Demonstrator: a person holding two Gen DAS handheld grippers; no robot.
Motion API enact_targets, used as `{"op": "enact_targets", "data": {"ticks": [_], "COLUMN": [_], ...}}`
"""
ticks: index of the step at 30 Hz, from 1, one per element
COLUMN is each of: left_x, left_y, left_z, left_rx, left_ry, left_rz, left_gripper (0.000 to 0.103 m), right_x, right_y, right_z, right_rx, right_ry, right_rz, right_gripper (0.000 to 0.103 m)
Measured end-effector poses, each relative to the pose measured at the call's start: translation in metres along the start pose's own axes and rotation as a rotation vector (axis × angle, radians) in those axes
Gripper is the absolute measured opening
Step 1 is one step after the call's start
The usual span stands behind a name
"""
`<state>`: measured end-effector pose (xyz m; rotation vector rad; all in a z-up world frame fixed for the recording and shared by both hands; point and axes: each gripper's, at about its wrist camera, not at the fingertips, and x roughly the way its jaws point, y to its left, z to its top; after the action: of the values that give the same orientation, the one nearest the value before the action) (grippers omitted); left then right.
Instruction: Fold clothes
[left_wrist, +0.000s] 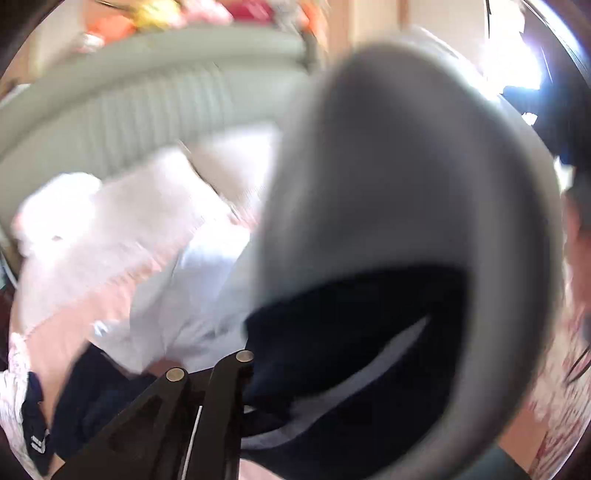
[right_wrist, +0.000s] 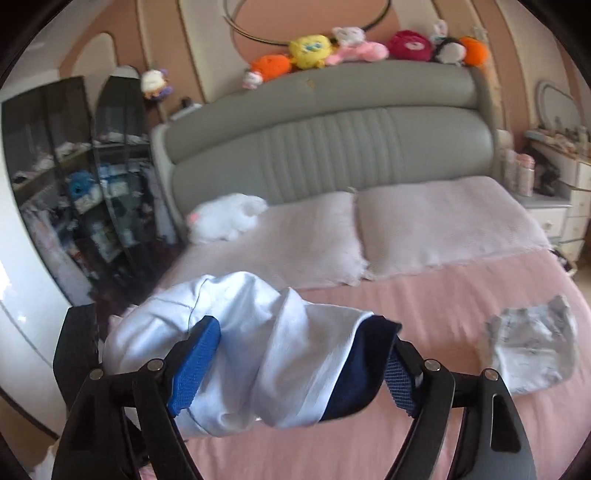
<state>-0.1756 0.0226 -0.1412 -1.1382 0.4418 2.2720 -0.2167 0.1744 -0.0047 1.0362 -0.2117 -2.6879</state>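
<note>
A white garment with a navy edge (right_wrist: 280, 354) hangs bunched over the pink bed (right_wrist: 424, 317). It lies between the wide-apart blue pads (right_wrist: 195, 362) of my right gripper (right_wrist: 299, 369), which is open and does not press on it. In the blurred left wrist view the same white cloth (left_wrist: 192, 295) and a big grey and navy fold (left_wrist: 388, 221) crowd the lens. My left gripper (left_wrist: 208, 363) has its black arms drawn together and is shut on this cloth, which hides its fingertips.
A small folded pale garment (right_wrist: 532, 350) lies on the bed at the right. Two pink pillows (right_wrist: 443, 221) and a white plush toy (right_wrist: 229, 218) lie before the grey headboard (right_wrist: 332, 147). A dark glass shelf (right_wrist: 74, 177) stands left, a white dresser (right_wrist: 565, 210) right.
</note>
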Motion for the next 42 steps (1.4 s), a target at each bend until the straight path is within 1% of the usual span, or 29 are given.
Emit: {"op": "enact_targets", "data": {"ticks": [1, 2, 4, 5, 6, 8, 10, 11, 12, 14, 15, 16, 18, 19, 21, 22, 26, 28, 30, 31, 32, 33, 35, 37, 38, 39, 40, 41, 42], "left_x": [0.017, 0.027, 0.030, 0.026, 0.021, 0.013, 0.007, 0.005, 0.005, 0.002, 0.001, 0.001, -0.001, -0.004, -0.007, -0.008, -0.004, -0.005, -0.012, -0.016, -0.020, -0.023, -0.030, -0.035, -0.036, -0.037, -0.035, -0.033, -0.030], "left_y": [-0.013, -0.020, -0.018, -0.013, -0.008, 0.002, 0.021, 0.030, 0.039, 0.050, 0.050, 0.047, 0.041, 0.036, 0.031, 0.026, 0.024, 0.027, 0.025, 0.023, 0.020, 0.016, 0.009, 0.001, -0.003, -0.008, -0.011, -0.014, -0.017], "left_z": [-0.005, -0.011, -0.019, -0.024, -0.028, -0.037, -0.043, -0.046, -0.052, -0.058, -0.055, -0.051, -0.043, -0.038, -0.032, -0.030, -0.031, -0.031, -0.031, -0.031, -0.030, -0.030, -0.028, -0.025, -0.022, -0.020, -0.019, -0.020, -0.021], "left_rx": [0.035, 0.038, -0.005, -0.017, -0.022, -0.039, -0.078, -0.115, -0.170, -0.315, -0.328, -0.314, -0.286, -0.278, -0.273, -0.270, -0.301, -0.323, -0.335, -0.340, -0.334, -0.324, -0.302, -0.279, -0.265, -0.249, -0.235, -0.221, -0.206], "left_ry": [0.061, 0.100, 0.137, 0.147, 0.157, 0.184, 0.232, 0.250, 0.251, 0.202, 0.184, 0.170, 0.142, 0.132, 0.118, 0.116, 0.116, 0.098, 0.061, 0.040, 0.024, 0.009, -0.019, -0.045, -0.051, -0.055, -0.043, -0.024, -0.004], "left_rz": [0.008, 0.000, -0.029, -0.010, 0.020, 0.077, 0.117, 0.113, 0.082, -0.027, -0.027, -0.004, 0.042, 0.059, 0.070, 0.071, 0.065, 0.074, 0.099, 0.114, 0.106, 0.089, 0.053, 0.008, -0.014, -0.032, -0.033, -0.025, -0.018], "left_gripper": [0.010, 0.010, 0.015, 0.023, 0.036, 0.052, 0.052, 0.052, 0.052, 0.052, 0.052, 0.052, 0.052, 0.052, 0.052, 0.052, 0.052, 0.051, 0.050, 0.050, 0.046, 0.036, 0.026, 0.026, 0.026, 0.026, 0.026, 0.026, 0.026], "right_x": [0.006, 0.011, 0.019, 0.024, 0.030, 0.049, 0.072, 0.083, 0.093, 0.102, 0.105, 0.103, 0.091, 0.083, 0.065, 0.060, 0.045, 0.041, 0.036, 0.031, 0.025, 0.019, 0.009, 0.012, 0.021, 0.035, 0.052, 0.069, 0.083], "right_y": [-0.016, -0.031, -0.050, -0.058, -0.063, -0.070, -0.077, -0.077, -0.076, -0.066, -0.060, -0.048, -0.019, -0.006, 0.014, 0.018, 0.023, 0.027, 0.031, 0.033, 0.036, 0.037, 0.040, 0.044, 0.047, 0.048, 0.045, 0.038, 0.026], "right_z": [-0.007, -0.015, -0.033, -0.042, -0.052, -0.074, -0.101, -0.114, -0.127, -0.146, -0.155, -0.159, -0.162, -0.163, -0.160, -0.158, -0.150, -0.148, -0.144, -0.142, -0.139, -0.137, -0.132, -0.136, -0.140, -0.144, -0.148, -0.151, -0.152], "right_rx": [0.037, 0.077, 0.131, 0.148, 0.159, 0.182, 0.198, 0.199, 0.198, 0.191, 0.186, 0.143, 0.014, -0.060, -0.185, -0.213, -0.252, -0.261, -0.258, -0.254, -0.250, -0.249, -0.257, -0.288, -0.306, -0.311, -0.302, -0.279, -0.224], "right_ry": [0.040, 0.074, 0.128, 0.157, 0.190, 0.255, 0.359, 0.408, 0.449, 0.498, 0.519, 0.512, 0.467, 0.430, 0.364, 0.353, 0.350, 0.348, 0.355, 0.353, 0.347, 0.343, 0.335, 0.326, 0.320, 0.310, 0.304, 0.318, 0.348], "right_rz": [-0.004, 0.020, 0.080, 0.087, 0.080, 0.083, 0.091, 0.097, 0.108, 0.157, 0.184, 0.211, 0.265, 0.260, 0.238, 0.239, 0.257, 0.249, 0.252, 0.278, 0.317, 0.346, 0.375, 0.347, 0.310, 0.253, 0.184, 0.118, 0.080], "right_gripper": [0.082, 0.082, 0.082, 0.082, 0.082, 0.082, 0.082, 0.082, 0.082, 0.082, 0.082, 0.082, 0.082, 0.082, 0.082, 0.082, 0.082, 0.082, 0.082, 0.082, 0.082, 0.082, 0.082, 0.084, 0.084, 0.084, 0.082, 0.076, 0.037]}}
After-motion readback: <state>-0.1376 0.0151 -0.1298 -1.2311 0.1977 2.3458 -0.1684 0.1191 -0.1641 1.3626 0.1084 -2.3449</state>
